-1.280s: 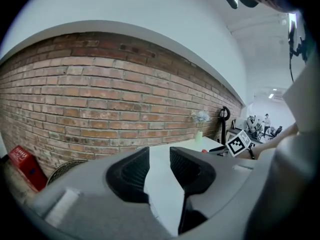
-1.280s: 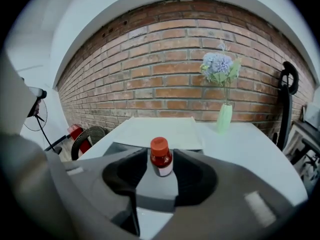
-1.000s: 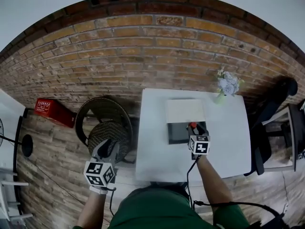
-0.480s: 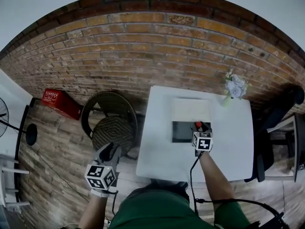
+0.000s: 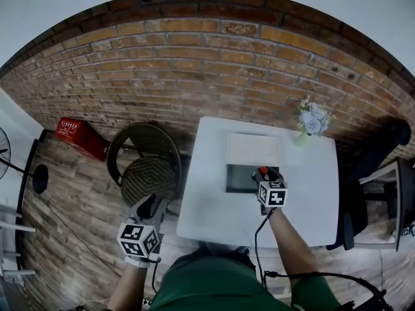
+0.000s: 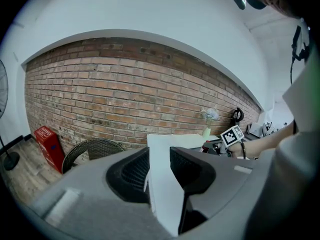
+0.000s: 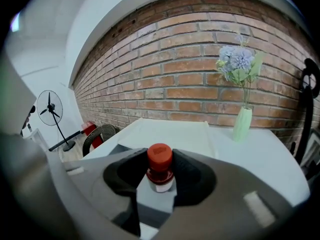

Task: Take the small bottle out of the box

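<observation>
Closing right hand-held gripper (image 5: 265,173) on small bottle (image 7: 160,173): bottle upright, red cap up, straight ahead between jaws, inside box (image 5: 238,179) on surface (image 5: 207,209); firm pinch not evident yet. Left hand-held gripper (image 5: 150,206) spread, empty, well apart.

The person wears a green short-sleeved top (image 5: 207,282), and the forearms are bare. The left tool (image 5: 148,206) and right tool (image 5: 264,172) are grey with black ribbed pads. Each carries a white cube (image 5: 138,240) with black square markers. The right tool's jaws are closing, with the small bottle (image 7: 160,170) between them. A black cable (image 5: 305,276) trails from it.
</observation>
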Motion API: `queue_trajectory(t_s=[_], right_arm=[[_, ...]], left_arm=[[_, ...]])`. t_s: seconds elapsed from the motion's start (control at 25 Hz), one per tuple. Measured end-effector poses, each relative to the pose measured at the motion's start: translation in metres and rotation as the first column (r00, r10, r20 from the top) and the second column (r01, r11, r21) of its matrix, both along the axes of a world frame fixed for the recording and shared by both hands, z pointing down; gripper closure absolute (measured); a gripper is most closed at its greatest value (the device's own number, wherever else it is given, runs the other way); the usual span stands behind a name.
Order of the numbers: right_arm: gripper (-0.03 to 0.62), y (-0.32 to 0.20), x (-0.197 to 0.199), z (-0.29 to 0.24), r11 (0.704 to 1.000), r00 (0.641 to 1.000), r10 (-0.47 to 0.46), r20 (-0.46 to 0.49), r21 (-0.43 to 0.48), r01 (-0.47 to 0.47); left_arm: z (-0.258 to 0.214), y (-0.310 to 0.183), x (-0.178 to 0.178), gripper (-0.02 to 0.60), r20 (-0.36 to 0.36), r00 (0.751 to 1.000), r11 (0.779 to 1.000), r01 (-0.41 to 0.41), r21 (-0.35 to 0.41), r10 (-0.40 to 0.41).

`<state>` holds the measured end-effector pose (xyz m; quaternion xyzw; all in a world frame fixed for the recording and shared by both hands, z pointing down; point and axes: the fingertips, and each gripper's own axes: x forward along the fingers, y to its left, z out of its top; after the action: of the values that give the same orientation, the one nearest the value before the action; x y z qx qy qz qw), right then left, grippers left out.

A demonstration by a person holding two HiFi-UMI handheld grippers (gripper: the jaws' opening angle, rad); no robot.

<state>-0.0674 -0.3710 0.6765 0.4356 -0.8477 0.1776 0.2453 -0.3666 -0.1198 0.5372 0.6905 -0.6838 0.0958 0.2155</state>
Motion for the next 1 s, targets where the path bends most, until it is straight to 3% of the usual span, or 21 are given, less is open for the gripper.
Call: queue_trajectory(t_s=[0.32, 1.0], right_arm=[[0.442, 0.017, 0.018, -0.024, 0.999, 0.998, -0.036, 0.049, -0.007, 0.036], [0.443, 0.059, 0.048, -0.08, 1.0, 0.986, 0.005, 0.17, -0.007, -0.004]], left_arm=[[-0.001, -0.018, 0.042, 0.446, 0.015, 0.998, 0.998, -0.067, 0.017, 0.067], [-0.001, -0.054, 0.103, 0.446, -0.025, 0.974, 0.974, -0.223, 0.04, 0.224]])
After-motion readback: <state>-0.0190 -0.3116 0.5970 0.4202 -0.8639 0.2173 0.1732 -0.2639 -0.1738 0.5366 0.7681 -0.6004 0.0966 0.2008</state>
